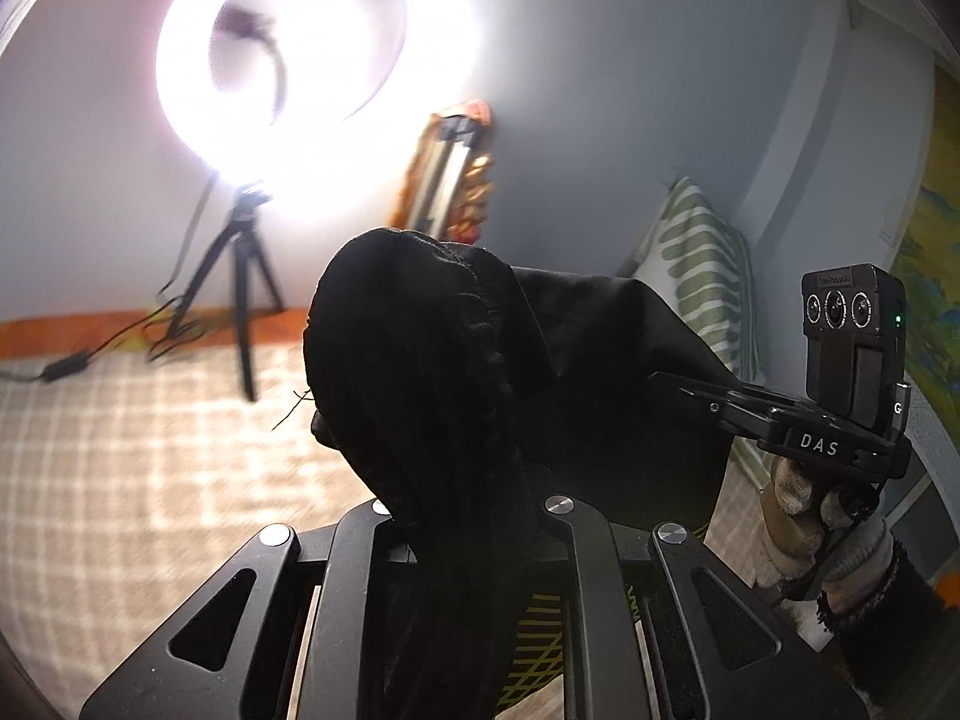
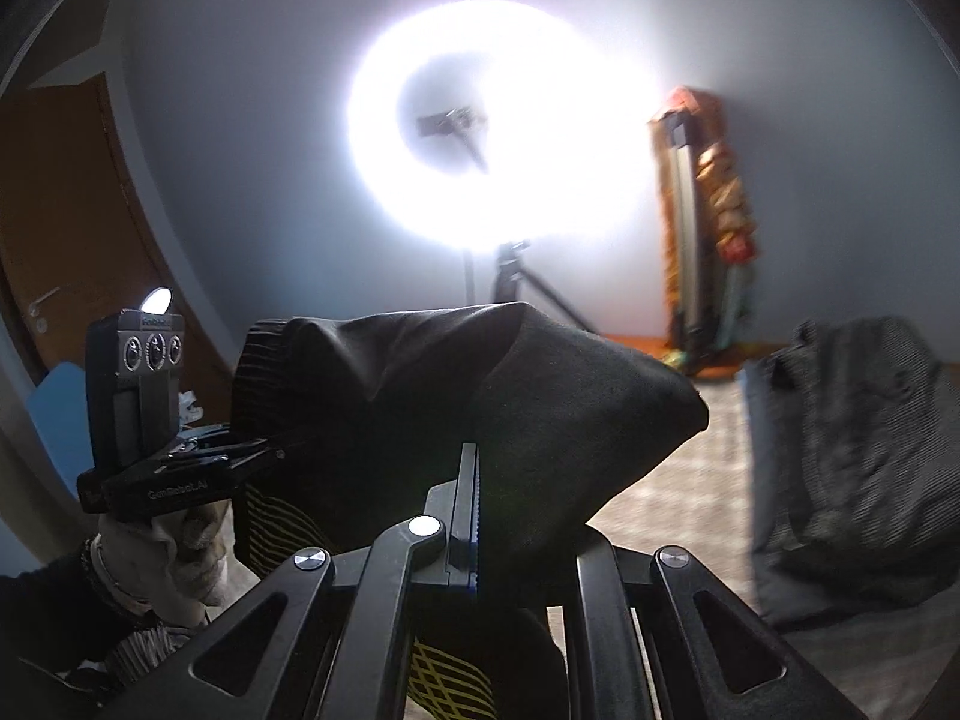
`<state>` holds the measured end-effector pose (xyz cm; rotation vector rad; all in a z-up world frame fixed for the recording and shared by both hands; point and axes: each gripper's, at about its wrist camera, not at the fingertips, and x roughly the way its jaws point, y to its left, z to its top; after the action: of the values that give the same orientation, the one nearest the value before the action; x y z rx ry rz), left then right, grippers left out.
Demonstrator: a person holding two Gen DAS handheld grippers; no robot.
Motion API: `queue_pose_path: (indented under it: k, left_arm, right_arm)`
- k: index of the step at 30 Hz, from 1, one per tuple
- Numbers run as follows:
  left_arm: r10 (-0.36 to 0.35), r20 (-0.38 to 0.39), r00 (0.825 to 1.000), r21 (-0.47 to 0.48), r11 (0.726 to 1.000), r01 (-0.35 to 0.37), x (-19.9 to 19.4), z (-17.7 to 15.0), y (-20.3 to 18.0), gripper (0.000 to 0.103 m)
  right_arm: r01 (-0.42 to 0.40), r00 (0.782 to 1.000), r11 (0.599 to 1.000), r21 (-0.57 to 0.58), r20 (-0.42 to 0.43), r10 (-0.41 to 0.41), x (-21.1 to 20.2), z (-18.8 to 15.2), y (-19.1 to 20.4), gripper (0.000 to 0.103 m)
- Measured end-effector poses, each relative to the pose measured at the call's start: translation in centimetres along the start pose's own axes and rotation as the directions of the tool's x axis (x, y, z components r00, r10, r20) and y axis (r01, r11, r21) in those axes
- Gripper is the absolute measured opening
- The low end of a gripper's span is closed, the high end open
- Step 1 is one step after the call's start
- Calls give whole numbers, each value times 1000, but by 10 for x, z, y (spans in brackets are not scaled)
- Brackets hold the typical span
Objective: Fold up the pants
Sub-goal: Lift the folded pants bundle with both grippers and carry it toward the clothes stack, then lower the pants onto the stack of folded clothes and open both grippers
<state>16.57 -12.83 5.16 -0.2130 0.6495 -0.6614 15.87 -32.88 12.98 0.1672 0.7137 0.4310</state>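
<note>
Black pants with a ribbed waistband and yellow pattern hang lifted in the air between both grippers. My left gripper is shut on the bunched waistband; the cloth hides its fingertips. My right gripper is shut on the other end of the pants; one finger pad shows against the cloth. The right gripper also shows in the left wrist view, biting the pants' right edge. The left gripper shows in the right wrist view, gripping the ribbed band.
A bright ring light on a tripod stands on the checked bed cover. A striped pillow leans at the wall. A grey garment lies at the right. A wooden door is at the left.
</note>
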Motion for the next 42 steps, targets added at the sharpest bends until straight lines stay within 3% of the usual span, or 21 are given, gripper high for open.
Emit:
queue_pose_path:
  k: [10, 20, 29, 38, 40, 42]
  left_arm:
    - [-82, 28, 996, 83, 993, 80, 58, 47, -69, 13]
    - [-156, -5, 988, 90, 984, 156, 151, 73, -116, 12]
    - [-166, -54, 985, 73, 983, 169, 226, 84, -130, 12]
    - [-82, -144, 986, 78, 992, 94, 277, 81, -112, 15]
    - [-66, -162, 985, 71, 994, 78, 283, 79, -108, 19]
    - [-52, -179, 982, 59, 996, 64, 286, 79, -104, 22]
  right_arm:
    - [118, 991, 993, -10, 57, -117, -63, 40, -67, 4]
    - [231, 973, 973, -14, 35, -230, -85, 70, -153, 4]
    - [317, 948, 948, 8, -6, -317, -71, 82, -233, 4]
    - [300, 952, 952, 60, -80, -295, -13, 70, -296, 4]
    - [296, 953, 952, 82, -100, -287, -3, 66, -306, 8]
    - [254, 964, 957, 140, -113, -239, -1, 63, -317, 24]
